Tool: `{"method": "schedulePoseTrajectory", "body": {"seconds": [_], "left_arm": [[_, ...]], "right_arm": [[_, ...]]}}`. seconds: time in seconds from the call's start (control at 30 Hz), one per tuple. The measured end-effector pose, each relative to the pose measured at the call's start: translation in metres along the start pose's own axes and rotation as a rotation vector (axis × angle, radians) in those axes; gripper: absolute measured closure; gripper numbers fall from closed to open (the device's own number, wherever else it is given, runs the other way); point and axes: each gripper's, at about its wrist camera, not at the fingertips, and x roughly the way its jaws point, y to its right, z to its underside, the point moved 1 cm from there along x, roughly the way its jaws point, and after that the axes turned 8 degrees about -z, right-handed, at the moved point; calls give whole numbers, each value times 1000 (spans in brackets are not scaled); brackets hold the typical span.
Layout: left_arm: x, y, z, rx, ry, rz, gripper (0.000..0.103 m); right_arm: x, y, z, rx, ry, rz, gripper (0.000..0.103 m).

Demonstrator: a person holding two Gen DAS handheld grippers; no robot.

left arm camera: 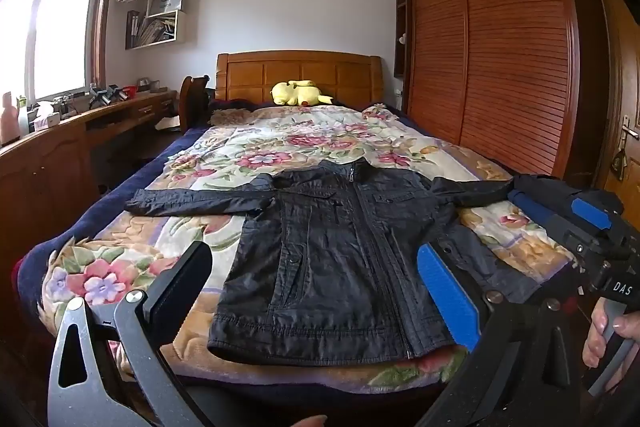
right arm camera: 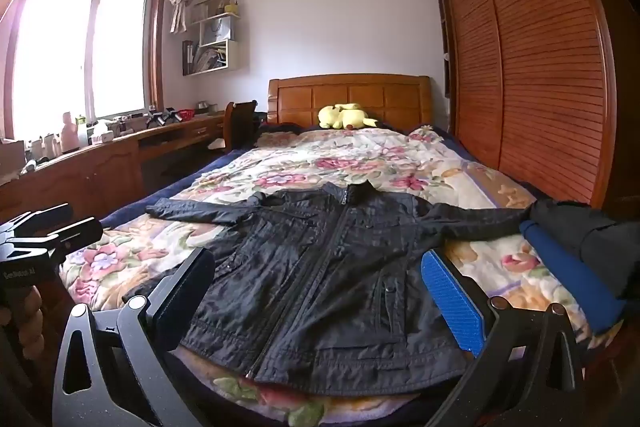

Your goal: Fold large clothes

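Left gripper [left arm camera: 316, 291]: nearest the lens; fingers spread wide, nothing between the pads; tilted slightly down toward the hem.
Right gripper [right arm camera: 320, 297]: fingers likewise fully apart and empty, angled slightly down; a hand [left arm camera: 608, 337] grips its handle.
Bed [left arm camera: 100, 239]: floral blanket, runs lengthwise away beyond both sets of fingertips.
Jacket [left arm camera: 340, 247]: black, zipped, front up, flat on the blanket just ahead of the fingers; long axis along the bed, collar toward the headboard, hem toward the fingers; sleeves spread out to either side.
Plush toy [left arm camera: 300, 93]: yellow, by the headboard, far beyond the fingers.
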Motion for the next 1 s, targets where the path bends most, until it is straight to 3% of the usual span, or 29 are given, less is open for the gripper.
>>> {"method": "schedulePoseTrajectory", "body": {"seconds": [1.0], "left_arm": [[-4, 4, 1, 29, 8, -16, 0]], "right_arm": [[-3, 3, 2, 25, 0, -17, 0]]}}
